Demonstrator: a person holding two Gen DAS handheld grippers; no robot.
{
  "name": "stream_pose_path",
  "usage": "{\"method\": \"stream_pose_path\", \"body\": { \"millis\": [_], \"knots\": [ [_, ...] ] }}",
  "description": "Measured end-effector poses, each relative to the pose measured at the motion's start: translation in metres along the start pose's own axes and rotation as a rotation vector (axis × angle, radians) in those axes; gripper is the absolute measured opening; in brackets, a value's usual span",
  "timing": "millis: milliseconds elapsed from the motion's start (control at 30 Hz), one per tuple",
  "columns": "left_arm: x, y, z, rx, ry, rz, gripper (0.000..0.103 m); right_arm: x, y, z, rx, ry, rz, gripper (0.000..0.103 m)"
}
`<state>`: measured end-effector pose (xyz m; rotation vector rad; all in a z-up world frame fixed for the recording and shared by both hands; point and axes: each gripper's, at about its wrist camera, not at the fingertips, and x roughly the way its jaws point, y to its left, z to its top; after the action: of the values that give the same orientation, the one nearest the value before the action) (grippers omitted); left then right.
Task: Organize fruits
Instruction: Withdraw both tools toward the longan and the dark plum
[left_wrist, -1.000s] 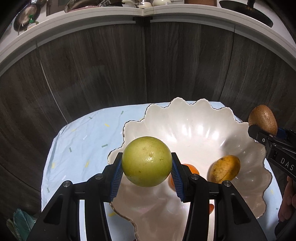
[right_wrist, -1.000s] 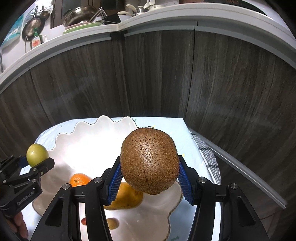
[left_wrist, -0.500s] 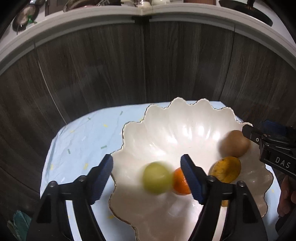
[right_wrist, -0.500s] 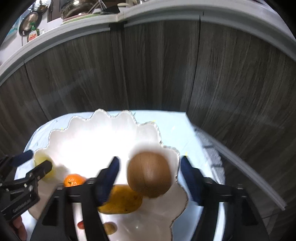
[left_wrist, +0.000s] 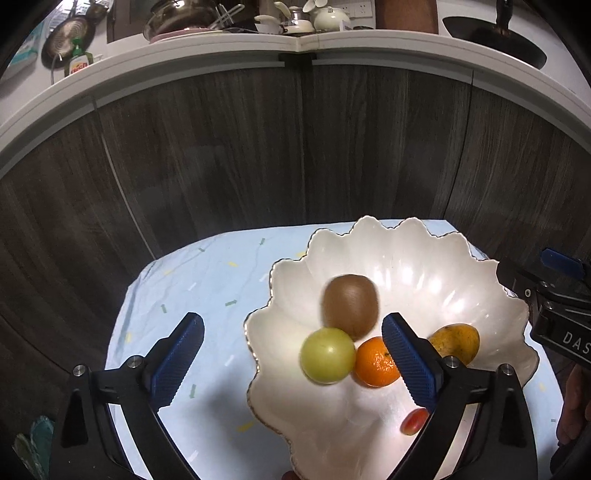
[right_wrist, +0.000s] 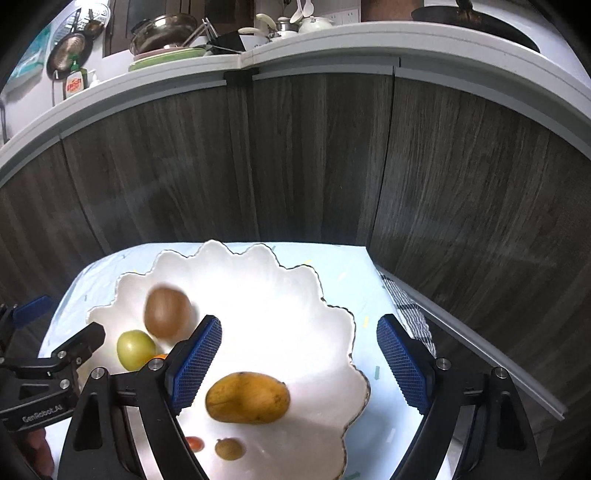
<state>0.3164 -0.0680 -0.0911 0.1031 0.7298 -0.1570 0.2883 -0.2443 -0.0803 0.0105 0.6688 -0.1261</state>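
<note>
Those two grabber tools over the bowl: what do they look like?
Both, the left gripper and the right gripper, have black angular plastic frames with silver screws. Their fingers carry ridged blue rubber pads. White lettering marks each side; the left's reads "GenRobot.AI".

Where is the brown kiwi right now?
In both wrist views the kiwi lies inside the white scalloped bowl, on its left half, just behind the green fruit and the orange.

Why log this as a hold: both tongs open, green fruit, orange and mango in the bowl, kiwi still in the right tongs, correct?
Not quite. The kiwi is not in the right tongs; it lies in the bowl beside the green fruit, as the right wrist view shows. The rest holds: both tongs open, orange and mango in the bowl.
</note>
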Motion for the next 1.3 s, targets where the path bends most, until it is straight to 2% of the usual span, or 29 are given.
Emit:
{"method": "stream_pose_path", "body": {
  "millis": [667, 1300],
  "knots": [
    [-0.058, 0.011, -0.006, -0.012, -0.06, 0.015, 0.098, -0.059, 0.012, -0.003, 0.011, -0.071, 0.019, 0.087],
    [-0.1, 0.019, -0.038, -0.013, -0.069, 0.008, 0.098, -0.099, 0.028, -0.029, -0.002, -0.074, 0.055, 0.087]
  ]
}}
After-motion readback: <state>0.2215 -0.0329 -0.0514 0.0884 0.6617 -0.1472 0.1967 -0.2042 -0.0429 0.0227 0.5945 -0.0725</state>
